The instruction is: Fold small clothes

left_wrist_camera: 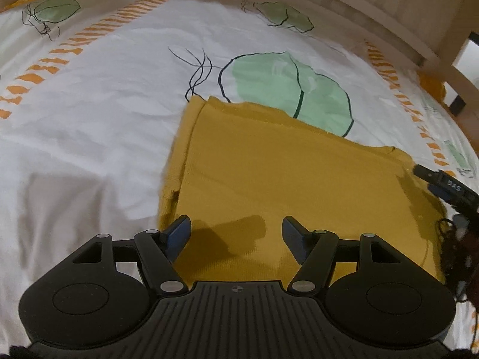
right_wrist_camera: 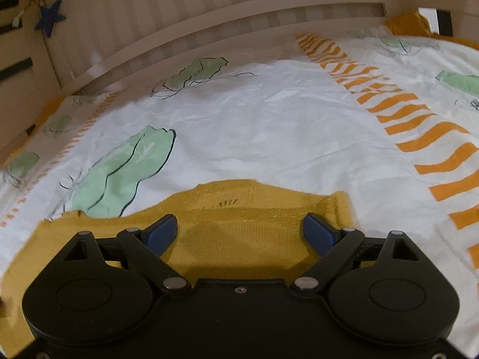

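Note:
A mustard-yellow knitted garment lies flat on a white bedsheet, folded into a rough rectangle. In the left wrist view my left gripper is open and empty, hovering just above the garment's near part. In the right wrist view the same garment shows its neckline edge toward the far side. My right gripper is open and empty above it. The right gripper also shows at the right edge of the left wrist view, beside the garment's right side.
The white bedsheet carries green leaf prints and orange striped bands. A wooden slatted bed rail runs along the far side. A blue star hangs at the left. A yellow cloth lies in the far right corner.

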Demonstrator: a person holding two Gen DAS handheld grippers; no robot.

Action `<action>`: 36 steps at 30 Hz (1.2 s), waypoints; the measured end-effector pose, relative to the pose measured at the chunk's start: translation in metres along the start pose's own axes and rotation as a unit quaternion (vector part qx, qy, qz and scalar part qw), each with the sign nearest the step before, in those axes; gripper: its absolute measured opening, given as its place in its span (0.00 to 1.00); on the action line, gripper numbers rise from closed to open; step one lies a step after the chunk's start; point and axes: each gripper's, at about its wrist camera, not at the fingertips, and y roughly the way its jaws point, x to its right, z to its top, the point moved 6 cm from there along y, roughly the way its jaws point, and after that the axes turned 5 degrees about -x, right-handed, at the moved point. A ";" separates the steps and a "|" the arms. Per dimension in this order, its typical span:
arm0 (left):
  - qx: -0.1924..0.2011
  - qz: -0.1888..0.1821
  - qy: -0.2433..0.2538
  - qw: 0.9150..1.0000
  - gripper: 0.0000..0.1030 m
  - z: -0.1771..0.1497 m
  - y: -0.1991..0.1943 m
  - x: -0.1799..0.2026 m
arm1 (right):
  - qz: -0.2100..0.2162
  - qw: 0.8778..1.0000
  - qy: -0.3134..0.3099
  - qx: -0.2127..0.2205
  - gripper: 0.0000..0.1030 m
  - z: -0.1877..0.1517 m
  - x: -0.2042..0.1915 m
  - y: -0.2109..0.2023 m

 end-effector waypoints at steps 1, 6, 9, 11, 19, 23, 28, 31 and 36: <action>0.003 0.000 -0.001 1.000 0.64 0.002 -0.001 -0.001 | -0.010 1.000 -0.002 -0.001 0.89 0.003 0.005 -0.003; 0.016 -0.003 -0.008 1.000 0.64 0.007 -0.011 -0.003 | -0.079 0.996 0.035 -0.001 0.90 0.018 0.045 -0.028; 0.015 -0.004 -0.009 1.000 0.64 0.008 -0.013 -0.003 | -0.078 0.992 0.099 0.013 0.91 0.022 0.062 -0.054; 0.017 -0.005 -0.009 1.000 0.64 0.010 -0.014 -0.002 | -0.071 0.991 0.110 0.011 0.92 0.020 0.058 -0.069; 0.029 -0.007 -0.006 1.000 0.64 0.017 -0.024 -0.005 | -0.006 0.999 0.047 -0.025 0.96 0.001 -0.029 -0.084; 0.030 -0.012 -0.011 0.999 0.64 0.021 -0.028 -0.008 | 0.017 0.999 -0.029 -0.042 0.86 -0.006 -0.090 -0.071; 0.049 -0.015 -0.007 0.999 0.64 0.030 -0.041 -0.010 | 0.039 0.993 -0.067 -0.083 0.37 -0.017 -0.141 -0.039; 0.061 -0.009 -0.006 0.998 0.64 0.035 -0.048 -0.012 | 0.038 0.992 -0.069 -0.101 0.31 -0.021 -0.156 -0.020; 0.066 -0.013 -0.012 0.998 0.64 0.039 -0.051 -0.015 | 0.011 0.989 -0.082 -0.123 0.25 -0.031 -0.160 0.007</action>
